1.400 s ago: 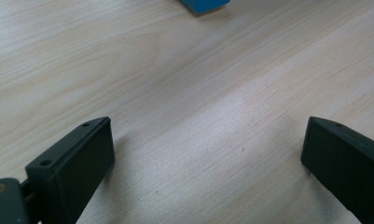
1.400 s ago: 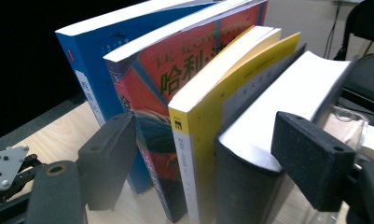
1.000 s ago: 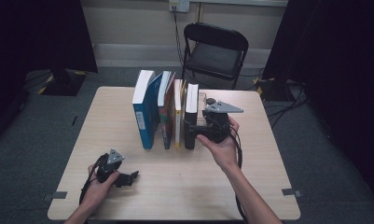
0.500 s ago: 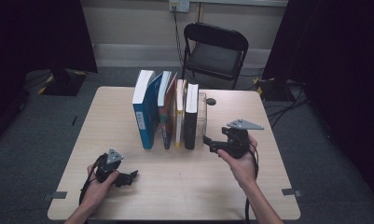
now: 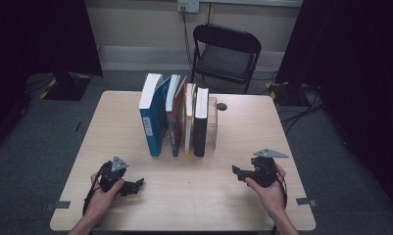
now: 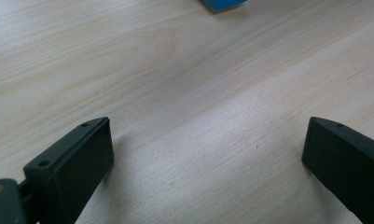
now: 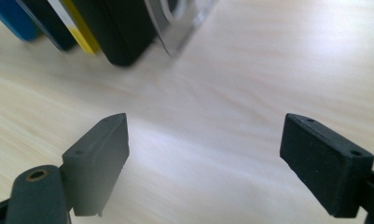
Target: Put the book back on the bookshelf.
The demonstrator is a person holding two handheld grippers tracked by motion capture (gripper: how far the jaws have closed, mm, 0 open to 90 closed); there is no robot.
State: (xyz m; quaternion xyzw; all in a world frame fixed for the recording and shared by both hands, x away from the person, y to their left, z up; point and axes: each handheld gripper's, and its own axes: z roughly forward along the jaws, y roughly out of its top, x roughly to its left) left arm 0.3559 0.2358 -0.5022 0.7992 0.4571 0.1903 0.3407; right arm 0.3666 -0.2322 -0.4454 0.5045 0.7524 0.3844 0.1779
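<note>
We are seeing the row of books (image 5: 177,115), cut off in both gripper views, standing mid-tabletop, while our left gripper (image 5: 137,184) and right gripper (image 5: 236,172) are resting wide apart, empty, near the front edge.

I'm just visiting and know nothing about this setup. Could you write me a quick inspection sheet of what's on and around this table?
Surface: pale wooden table, bare at the near half.
Job's things: row of upright books at mid-table, blue book at the left end, black book at the right, against a clear bookend.
Clutter: small dark round object behind the bookend.
Grippers: left tongs and right tongs both open, holding nothing, low over the table's near edge.
Cables: leads on the floor to the right.
Surroundings: black folding chair, dark curtains, grey carpet.
</note>
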